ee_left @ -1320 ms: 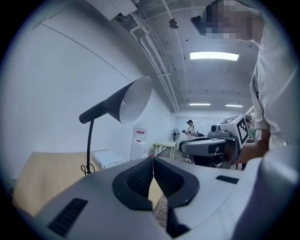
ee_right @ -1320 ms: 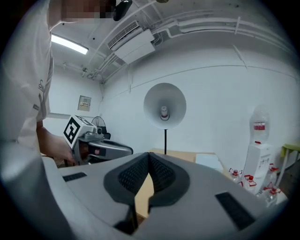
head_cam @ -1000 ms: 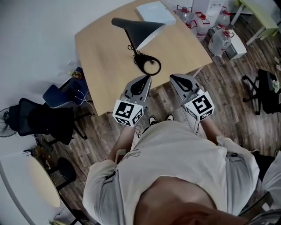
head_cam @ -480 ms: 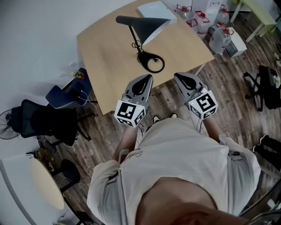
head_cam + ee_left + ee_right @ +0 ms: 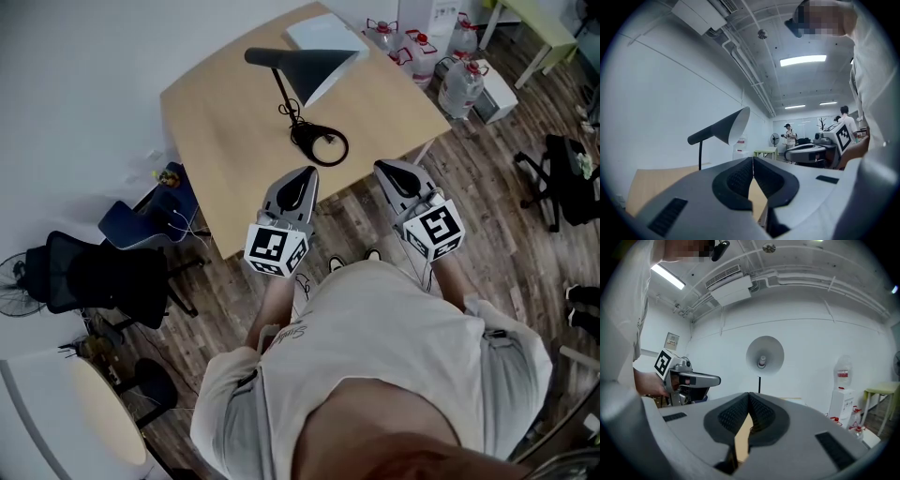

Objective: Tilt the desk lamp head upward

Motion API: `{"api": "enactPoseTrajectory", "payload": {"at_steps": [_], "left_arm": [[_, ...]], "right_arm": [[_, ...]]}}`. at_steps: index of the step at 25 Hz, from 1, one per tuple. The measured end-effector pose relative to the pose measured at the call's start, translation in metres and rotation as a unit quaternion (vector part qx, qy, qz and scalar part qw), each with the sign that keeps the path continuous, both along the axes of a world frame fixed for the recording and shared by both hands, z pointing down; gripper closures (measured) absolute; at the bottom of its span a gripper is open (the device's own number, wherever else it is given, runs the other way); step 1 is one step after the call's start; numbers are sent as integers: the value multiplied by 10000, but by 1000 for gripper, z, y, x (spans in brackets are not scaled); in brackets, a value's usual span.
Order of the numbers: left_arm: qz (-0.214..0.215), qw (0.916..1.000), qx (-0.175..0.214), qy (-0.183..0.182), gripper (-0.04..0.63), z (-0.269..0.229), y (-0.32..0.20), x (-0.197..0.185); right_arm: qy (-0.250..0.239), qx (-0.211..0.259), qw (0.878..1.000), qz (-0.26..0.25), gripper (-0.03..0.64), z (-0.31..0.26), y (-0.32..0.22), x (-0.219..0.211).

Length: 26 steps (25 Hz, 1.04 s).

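Two grippers are held above the floor just short of the ring base of the desk lamp, the left gripper a little to its near left and the right gripper to its near right. Each pair of jaws is seen pressed together at the tips with nothing between them.

The ring base is set on the table, close to the near edge. A thin stem is carried up and away from it, and the lamp head is borne at the top, beyond the base.

The head is a dark cone. Its long axis is laid roughly level and crosswise above the base, with the narrow tail to the left and the wide mouth to the right. The pale inside is turned toward the near right, so it is met almost face-on in the right gripper view.

The shade is judged to be a light, stiff, thin shell with a smooth finish that may slip. A hold on the mouth rim or the narrow tail is suggested. Because the base looks light, the stem would probably need steadying while the joint is turned.
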<state>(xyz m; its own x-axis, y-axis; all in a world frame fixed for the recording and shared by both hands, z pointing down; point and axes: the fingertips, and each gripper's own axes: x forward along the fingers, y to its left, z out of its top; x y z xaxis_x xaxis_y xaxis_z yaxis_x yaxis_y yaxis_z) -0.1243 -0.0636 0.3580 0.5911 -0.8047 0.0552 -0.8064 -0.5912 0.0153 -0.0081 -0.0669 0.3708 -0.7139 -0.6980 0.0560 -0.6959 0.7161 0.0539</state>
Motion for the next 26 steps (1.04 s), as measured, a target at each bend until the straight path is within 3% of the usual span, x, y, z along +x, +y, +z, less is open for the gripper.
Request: {"api": "enactPoseTrajectory", "payload": {"at_steps": [13, 26], "left_arm": [[261, 9996, -17, -86, 578, 1, -3, 11], [245, 9997, 48, -57, 578, -9, -15, 4]], "right_arm": [[-39, 9, 9999, 119, 623, -2, -5, 8], [-136, 83, 9998, 130, 623, -13, -20, 1]]}}
